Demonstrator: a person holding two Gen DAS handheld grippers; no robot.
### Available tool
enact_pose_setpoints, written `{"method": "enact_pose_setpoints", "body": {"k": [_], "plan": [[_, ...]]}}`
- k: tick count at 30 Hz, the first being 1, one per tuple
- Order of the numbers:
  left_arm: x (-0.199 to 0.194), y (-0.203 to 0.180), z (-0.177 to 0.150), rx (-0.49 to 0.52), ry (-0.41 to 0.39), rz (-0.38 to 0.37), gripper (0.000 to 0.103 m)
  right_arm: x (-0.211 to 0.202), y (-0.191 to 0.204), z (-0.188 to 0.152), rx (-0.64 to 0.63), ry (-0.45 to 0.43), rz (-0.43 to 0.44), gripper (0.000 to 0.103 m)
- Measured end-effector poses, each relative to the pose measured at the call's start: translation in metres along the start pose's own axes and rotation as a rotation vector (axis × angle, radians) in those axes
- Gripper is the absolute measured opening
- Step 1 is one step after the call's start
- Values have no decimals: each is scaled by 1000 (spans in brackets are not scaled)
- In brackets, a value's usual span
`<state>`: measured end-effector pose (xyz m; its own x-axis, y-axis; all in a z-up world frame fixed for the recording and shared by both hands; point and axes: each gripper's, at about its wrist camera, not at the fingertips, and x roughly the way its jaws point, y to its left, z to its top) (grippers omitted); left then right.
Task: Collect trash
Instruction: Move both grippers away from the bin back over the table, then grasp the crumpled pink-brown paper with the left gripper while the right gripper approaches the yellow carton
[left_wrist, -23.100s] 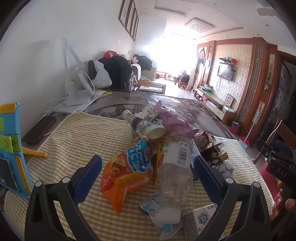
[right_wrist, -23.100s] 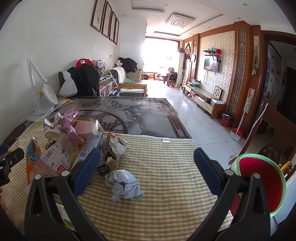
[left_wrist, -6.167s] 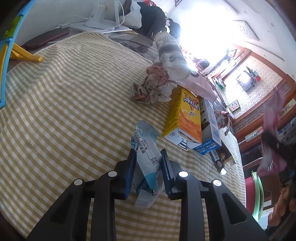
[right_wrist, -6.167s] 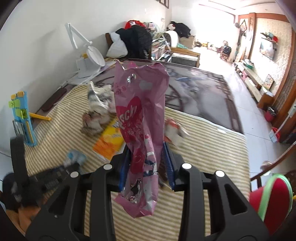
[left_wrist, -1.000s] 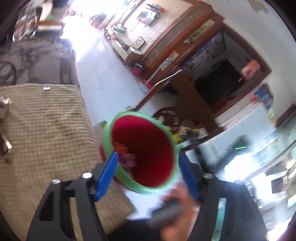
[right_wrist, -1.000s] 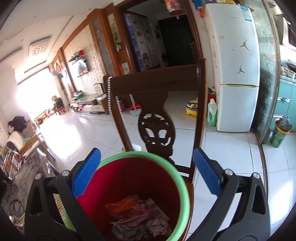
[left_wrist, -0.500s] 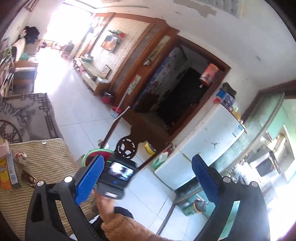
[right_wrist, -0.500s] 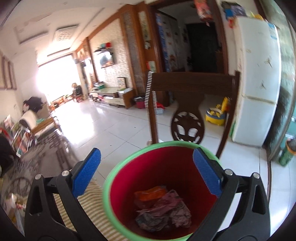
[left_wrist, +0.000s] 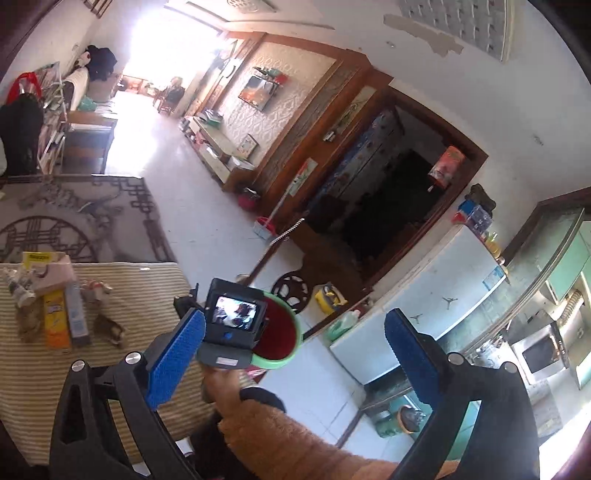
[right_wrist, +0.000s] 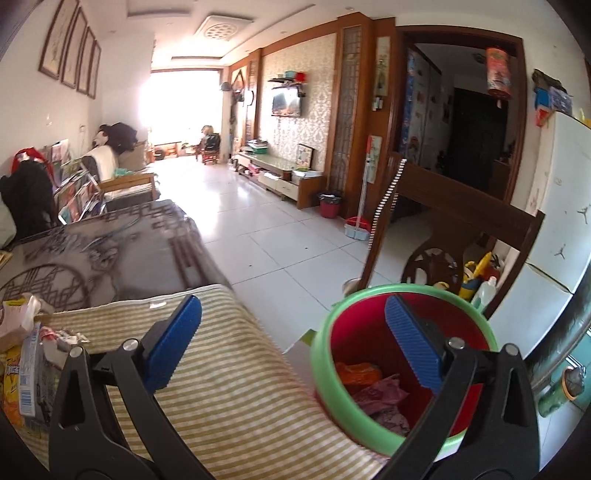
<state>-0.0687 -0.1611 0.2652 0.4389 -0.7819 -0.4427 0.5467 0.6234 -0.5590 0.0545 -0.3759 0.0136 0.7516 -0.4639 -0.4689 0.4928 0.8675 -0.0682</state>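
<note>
Left gripper (left_wrist: 291, 338) is angled a bit downward, jaws just opened wide with nothing between them. Right gripper (right_wrist: 291, 338) is wide open and empty too, tilted down by the bin (right_wrist: 325, 369), which holds wrappers (right_wrist: 380, 395). More trash (left_wrist: 59, 314) sits on the table (left_wrist: 37, 376).

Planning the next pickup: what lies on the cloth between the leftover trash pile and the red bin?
Nothing: in the right wrist view the striped cloth is bare from the trash pile to the bin.
</note>
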Motion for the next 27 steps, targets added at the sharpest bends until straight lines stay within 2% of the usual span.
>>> {"method": "enact_pose_setpoints", "body": {"k": [4,6,8,9,12,14,16,17,19,22,27], "plan": [[14,52,-7,-162,25,-107,95,0,26,-9,-75,29,46,98],[31,92,-14,-254,19,-75,95,0,40,-11,-135,30,88,98],[43,144,-20,-306,-16,52,95,-6,55,-16,-215,37,177,98],[45,176,-25,-303,-53,188,95,-10,61,-18,-250,36,213,98],[43,250,-40,-279,-106,502,94,-23,79,-25,-339,26,301,98],[47,297,-53,-291,-59,635,90,-23,81,-25,-326,54,355,98],[56,342,-67,-315,22,749,76,-15,79,-26,-270,118,411,98],[61,361,-73,-329,54,781,75,-10,78,-27,-240,149,429,98],[74,399,-80,-367,114,809,70,-4,75,-28,-195,202,459,98],[87,428,-82,-416,109,772,70,-6,81,-27,-192,223,495,98],[110,444,-77,-360,109,766,70,-17,107,-27,-161,308,644,98]]}}
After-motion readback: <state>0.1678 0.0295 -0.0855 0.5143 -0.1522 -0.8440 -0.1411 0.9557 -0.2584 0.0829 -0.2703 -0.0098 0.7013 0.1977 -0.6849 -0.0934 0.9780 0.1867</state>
